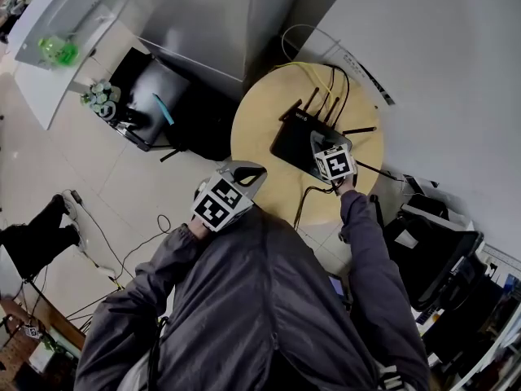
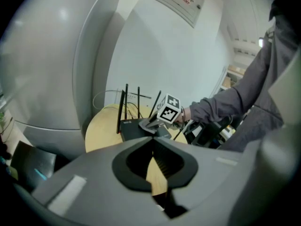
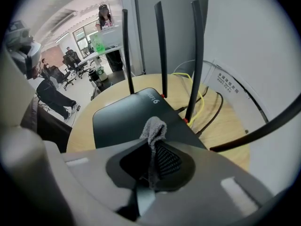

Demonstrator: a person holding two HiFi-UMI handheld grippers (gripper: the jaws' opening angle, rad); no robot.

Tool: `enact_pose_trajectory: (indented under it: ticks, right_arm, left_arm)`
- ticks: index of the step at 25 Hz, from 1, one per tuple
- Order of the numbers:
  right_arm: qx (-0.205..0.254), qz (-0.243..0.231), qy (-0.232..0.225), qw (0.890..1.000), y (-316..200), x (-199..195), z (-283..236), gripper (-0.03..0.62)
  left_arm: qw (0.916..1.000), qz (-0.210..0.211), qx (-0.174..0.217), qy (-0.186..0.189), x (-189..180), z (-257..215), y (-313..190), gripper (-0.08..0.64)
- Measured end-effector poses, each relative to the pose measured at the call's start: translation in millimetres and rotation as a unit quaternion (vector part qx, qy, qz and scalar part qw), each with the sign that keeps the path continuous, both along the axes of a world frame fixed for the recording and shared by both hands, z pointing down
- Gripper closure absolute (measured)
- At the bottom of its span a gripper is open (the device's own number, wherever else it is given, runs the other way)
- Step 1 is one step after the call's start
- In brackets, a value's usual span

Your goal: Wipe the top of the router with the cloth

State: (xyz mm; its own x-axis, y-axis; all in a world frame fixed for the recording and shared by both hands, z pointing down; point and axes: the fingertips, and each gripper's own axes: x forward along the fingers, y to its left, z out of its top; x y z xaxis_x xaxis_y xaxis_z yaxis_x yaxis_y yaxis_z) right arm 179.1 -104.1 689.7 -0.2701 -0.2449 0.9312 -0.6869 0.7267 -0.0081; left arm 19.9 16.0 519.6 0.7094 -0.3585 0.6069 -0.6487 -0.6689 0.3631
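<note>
A black router with several upright antennas lies on a round wooden table. My right gripper hangs over the router's near right part, shut on a small grey cloth. The cloth sticks out past the jaw tips, just above the router's flat top. My left gripper is held off the table's near left edge, away from the router. Its jaws meet at the tips with nothing between them. In the left gripper view the router sits beyond, with the right gripper on it.
Yellow and black cables trail behind the router toward the wall. A grey cabinet stands behind the table. A black box and loose cords lie on the floor at left. Black bags crowd the right.
</note>
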Motion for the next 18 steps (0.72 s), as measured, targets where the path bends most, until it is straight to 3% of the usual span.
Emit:
enact_pose_trajectory:
  ticks: [18]
  right_arm:
    - [-0.015, 0.013, -0.035, 0.999, 82, -17, -1, 0.569]
  left_arm:
    - [0.9983, 0.059, 0.0, 0.005, 17, 2, 6, 0.56]
